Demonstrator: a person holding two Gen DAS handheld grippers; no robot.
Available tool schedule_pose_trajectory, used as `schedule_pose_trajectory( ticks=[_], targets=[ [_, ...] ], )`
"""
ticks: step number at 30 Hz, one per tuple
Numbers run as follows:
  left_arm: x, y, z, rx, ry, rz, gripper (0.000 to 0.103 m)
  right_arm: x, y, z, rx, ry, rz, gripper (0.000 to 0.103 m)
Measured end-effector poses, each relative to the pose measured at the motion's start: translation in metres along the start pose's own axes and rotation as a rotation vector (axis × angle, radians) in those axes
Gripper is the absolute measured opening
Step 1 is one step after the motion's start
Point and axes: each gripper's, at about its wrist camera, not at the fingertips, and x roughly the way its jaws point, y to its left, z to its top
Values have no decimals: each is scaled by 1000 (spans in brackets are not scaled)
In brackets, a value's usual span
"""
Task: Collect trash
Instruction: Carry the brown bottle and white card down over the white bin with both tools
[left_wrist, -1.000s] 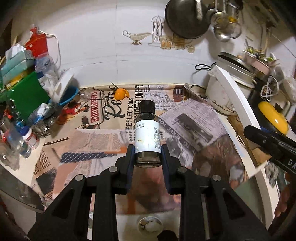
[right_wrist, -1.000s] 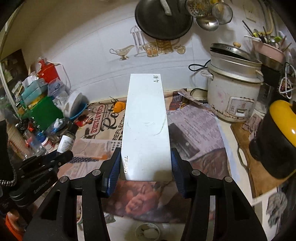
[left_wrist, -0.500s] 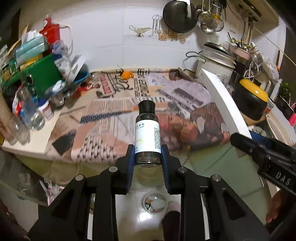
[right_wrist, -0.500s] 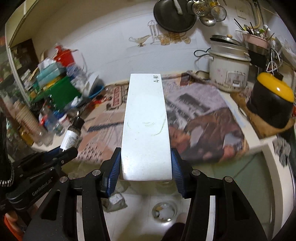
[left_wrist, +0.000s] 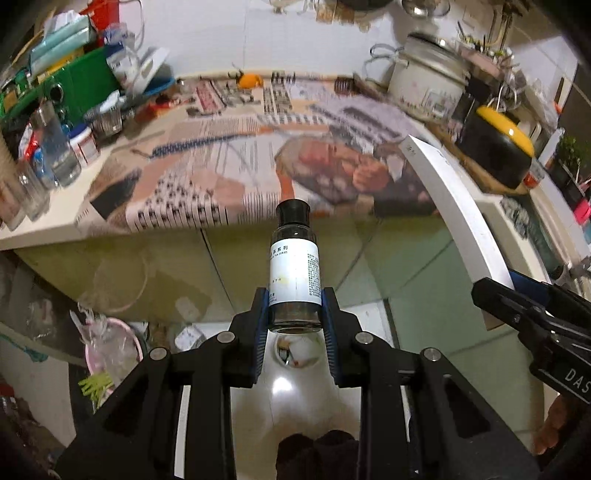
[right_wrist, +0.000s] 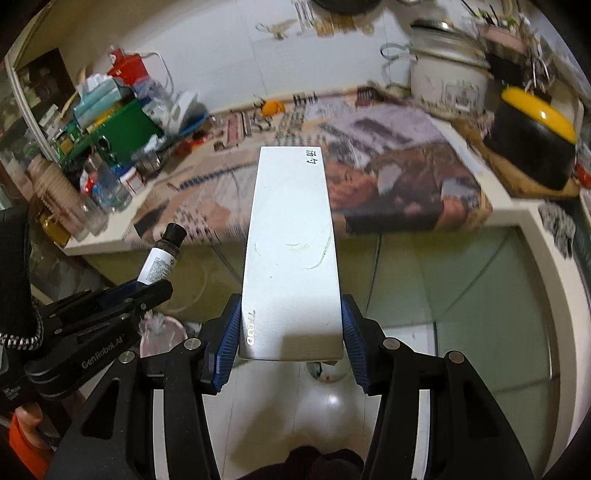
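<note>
Left gripper clenched on small dark bottle, white label, black cap pointing to 12 o'clock, held in air off the counter edge, above the floor. Pink bin with plastic liner sits at 8 o'clock on the floor. Newspaper-covered counter spans 10 to 1 o'clock; green box at 10, rice cooker at 1, yellow-lidded black pot at 2. Right gripper clenched on long white box, flat side up, far end pointing to 12 o'clock, also off the counter, over the floor tiles.
</note>
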Motion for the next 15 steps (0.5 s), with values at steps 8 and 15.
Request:
schedule_pose_trajectory(
  ticks=[8, 15],
  targets=[
    [62, -21, -23, -33, 93, 8, 27, 36, -40, -34, 0, 121, -27, 48],
    [162, -30, -63, -86, 190, 14, 27, 114, -80, -69, 3, 243, -35, 48]
  ],
)
